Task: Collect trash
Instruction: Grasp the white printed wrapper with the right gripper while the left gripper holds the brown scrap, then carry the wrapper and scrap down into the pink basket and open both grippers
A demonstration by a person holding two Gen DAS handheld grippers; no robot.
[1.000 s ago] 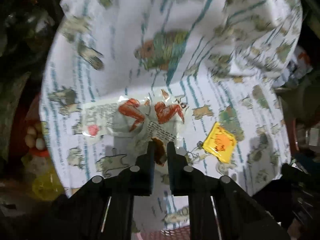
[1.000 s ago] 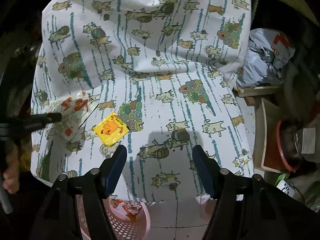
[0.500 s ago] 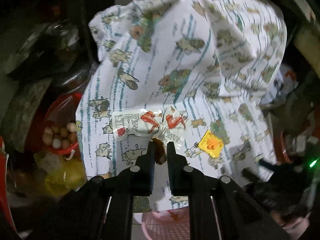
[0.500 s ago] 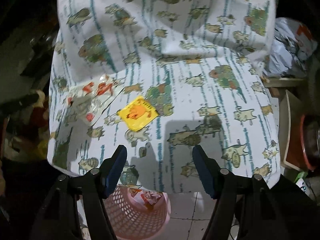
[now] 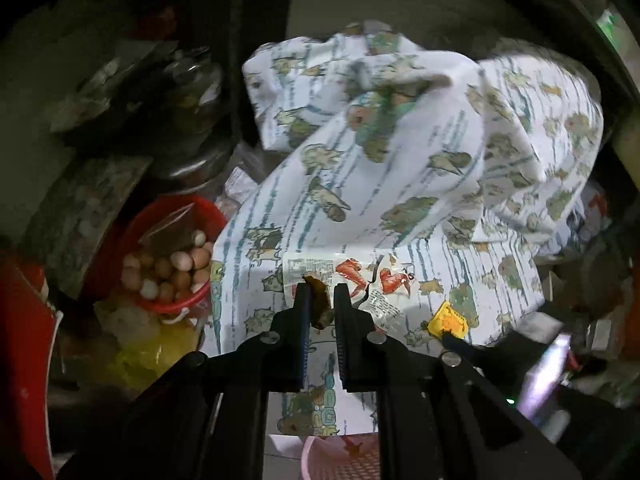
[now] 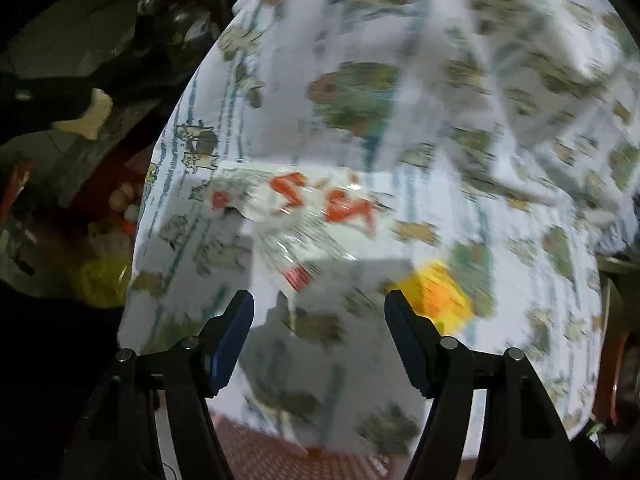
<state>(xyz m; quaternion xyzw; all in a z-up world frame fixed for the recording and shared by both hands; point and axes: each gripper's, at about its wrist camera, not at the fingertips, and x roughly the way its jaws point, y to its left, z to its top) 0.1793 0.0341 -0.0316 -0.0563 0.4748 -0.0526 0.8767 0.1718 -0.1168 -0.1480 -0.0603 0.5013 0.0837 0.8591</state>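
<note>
At far left in our left wrist view, a red bucket [image 5: 168,240] holds pale eggs [image 5: 176,268]. Beside it a white cloth printed with cartoon cats and teal stripes [image 5: 360,200] covers a surface. Our left gripper [image 5: 319,304] has its fingers clamped on a small brown scrap [image 5: 320,306], crumpled and leaf-like, held above the cloth. Behind it lies a clear plastic wrapper [image 5: 360,280] with red chicken-wing pictures and fine print. Further right lies a small yellow-and-orange packet [image 5: 448,320]. A pink mesh basket [image 5: 340,460] sits below. Our right gripper [image 6: 319,304] hovers with fingers wide apart and empty over the blurred wrapper [image 6: 304,216], the packet [image 6: 436,296] by its right finger.
</note>
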